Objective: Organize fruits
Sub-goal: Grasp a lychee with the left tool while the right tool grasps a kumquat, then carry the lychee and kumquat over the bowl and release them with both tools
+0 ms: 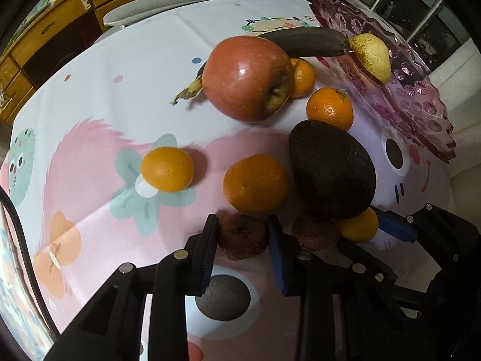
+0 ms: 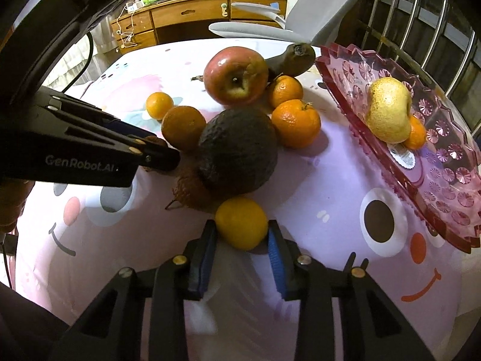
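My left gripper [image 1: 243, 236] is shut on a brown, rough-skinned lychee [image 1: 240, 237] lying on the tablecloth. A second lychee [image 1: 315, 231] lies just to its right, under a dark avocado [image 1: 332, 168]. My right gripper [image 2: 242, 236] is shut on a small yellow-orange mandarin [image 2: 242, 225] at the near side of the fruit pile. Behind the avocado [image 2: 240, 153] sit a red apple [image 2: 236, 75], a blackened banana [image 2: 291, 57] and several mandarins [image 2: 296, 123]. A pink glass dish [image 2: 451, 180] on the right holds a yellow pear [image 2: 389, 111] and one mandarin [image 2: 416, 135].
The table carries a pink cartoon-print cloth [image 2: 300, 180]. A grey chair [image 2: 324, 3] and a wooden drawer cabinet [image 2: 186, 15] stand beyond the far edge. Metal railing bars [image 2: 421, 30] run behind the dish. In the right wrist view the left gripper's body [image 2: 90, 150] crosses the left side.
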